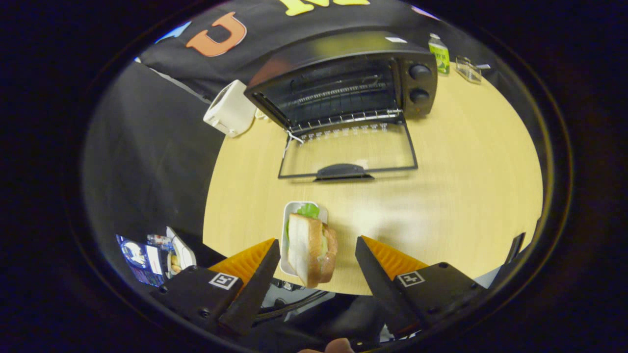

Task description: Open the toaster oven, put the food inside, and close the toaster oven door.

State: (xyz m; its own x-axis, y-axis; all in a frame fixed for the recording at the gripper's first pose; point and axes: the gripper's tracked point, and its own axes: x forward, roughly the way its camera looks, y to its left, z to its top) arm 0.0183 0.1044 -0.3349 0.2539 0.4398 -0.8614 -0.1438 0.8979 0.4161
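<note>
I see the table first, a pale wood top that takes up most of what lies ahead of me. On its far side sits the oven, dark, with its door swung fully down so the glass lies flat on the table toward me and the handle is at the near edge. The rack shows at the mouth of the open cavity, and nothing sits on it. Two knobs are stacked on the oven's right panel.

Left of the oven, just beside its corner, stands a white toaster. Right of the oven and behind it I make out a small green carton and, further right, a clear object that I cannot identify.

Near me, well apart from the oven door, a sandwich stands on edge in a white tray at the table's near edge, with some green leaf showing at its far end.

My gripper is wide open. The sandwich and tray lie between the fingers, nearer the left one, and I can see a gap on the right side. On the left I cannot tell whether the finger touches the tray. Nothing is gripped.
</note>
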